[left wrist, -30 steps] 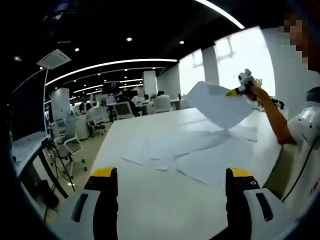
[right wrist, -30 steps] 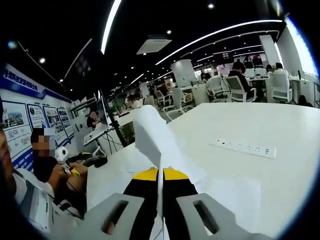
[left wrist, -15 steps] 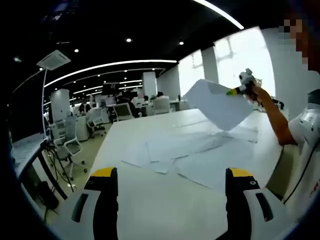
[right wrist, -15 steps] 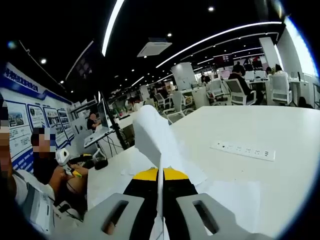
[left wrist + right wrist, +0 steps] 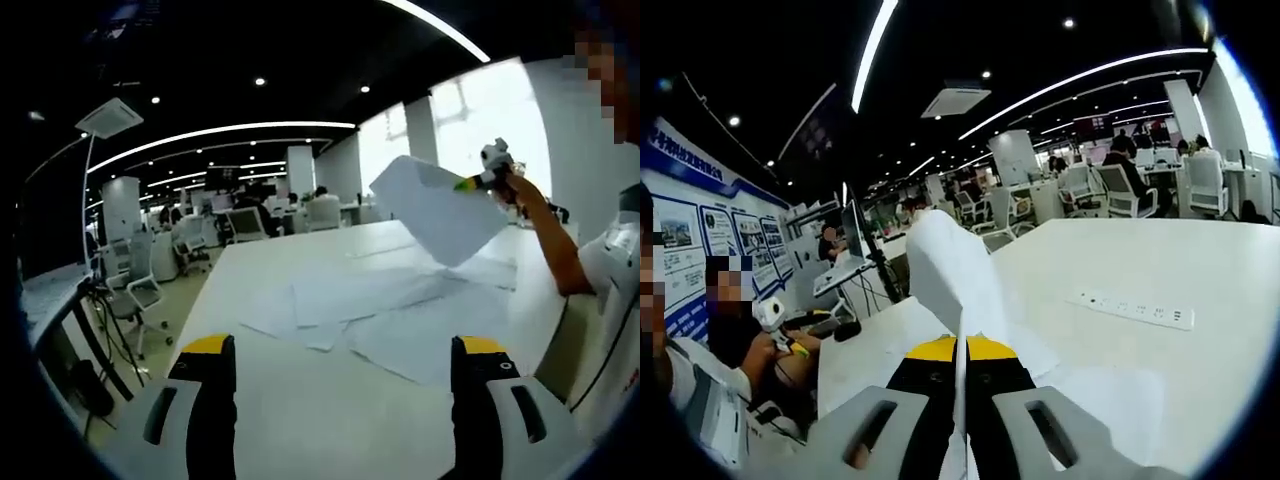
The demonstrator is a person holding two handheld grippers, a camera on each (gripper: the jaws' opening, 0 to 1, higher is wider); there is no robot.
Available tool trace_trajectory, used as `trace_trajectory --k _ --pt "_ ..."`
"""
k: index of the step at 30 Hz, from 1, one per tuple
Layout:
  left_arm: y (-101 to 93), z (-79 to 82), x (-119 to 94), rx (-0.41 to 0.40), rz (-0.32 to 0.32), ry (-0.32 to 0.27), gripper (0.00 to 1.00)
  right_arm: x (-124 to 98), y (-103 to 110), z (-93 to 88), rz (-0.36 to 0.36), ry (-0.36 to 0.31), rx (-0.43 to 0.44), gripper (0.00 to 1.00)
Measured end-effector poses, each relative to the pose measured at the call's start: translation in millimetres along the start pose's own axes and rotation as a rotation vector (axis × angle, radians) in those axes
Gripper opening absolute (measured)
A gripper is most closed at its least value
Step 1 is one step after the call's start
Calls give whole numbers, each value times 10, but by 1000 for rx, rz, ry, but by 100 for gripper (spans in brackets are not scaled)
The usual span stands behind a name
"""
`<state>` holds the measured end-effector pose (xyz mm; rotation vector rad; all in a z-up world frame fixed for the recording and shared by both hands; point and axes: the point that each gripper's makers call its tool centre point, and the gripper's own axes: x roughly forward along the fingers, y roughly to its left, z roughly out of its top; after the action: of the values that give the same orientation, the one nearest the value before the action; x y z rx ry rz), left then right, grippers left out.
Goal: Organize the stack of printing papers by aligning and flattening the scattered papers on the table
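Above the counter: right claw (image 5: 960,352) is clamped on a lifted sheet (image 5: 945,270), which hangs in the air off the surface.
Left claw (image 5: 337,345): jaws wide apart, holding nothing, low near the counter (image 5: 300,400) edge.
Scattered papers (image 5: 390,305): overlapping and askew, mid-counter, ahead of the left claw.
Key relation: the papers lie nearer the left claw; the held sheet sits above their far side.
Power strip (image 5: 1130,308): apart, toward the far edge.

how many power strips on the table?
1. A white power strip lies flat on the white table, to the right of the sheet of paper held by the right gripper. Others may be hidden.
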<state>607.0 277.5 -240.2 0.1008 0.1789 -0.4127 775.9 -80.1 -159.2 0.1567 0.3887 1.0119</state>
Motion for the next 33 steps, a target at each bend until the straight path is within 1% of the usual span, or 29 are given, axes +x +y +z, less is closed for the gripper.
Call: trace_trajectory --k 6,13,21,33 --pt "-2 25 1 -1 0 -8 91 -2 29 34 10 -9 -9 0" --pt "-25 -2 17 -8 -4 -11 91 24 116 41 27 -6 -25 0" --pt "-47 14 90 -8 -16 -17 91 39 214 35 61 -8 -37 0" --pt "-58 36 163 -14 -30 -24 91 20 245 74 68 -13 -47 0"
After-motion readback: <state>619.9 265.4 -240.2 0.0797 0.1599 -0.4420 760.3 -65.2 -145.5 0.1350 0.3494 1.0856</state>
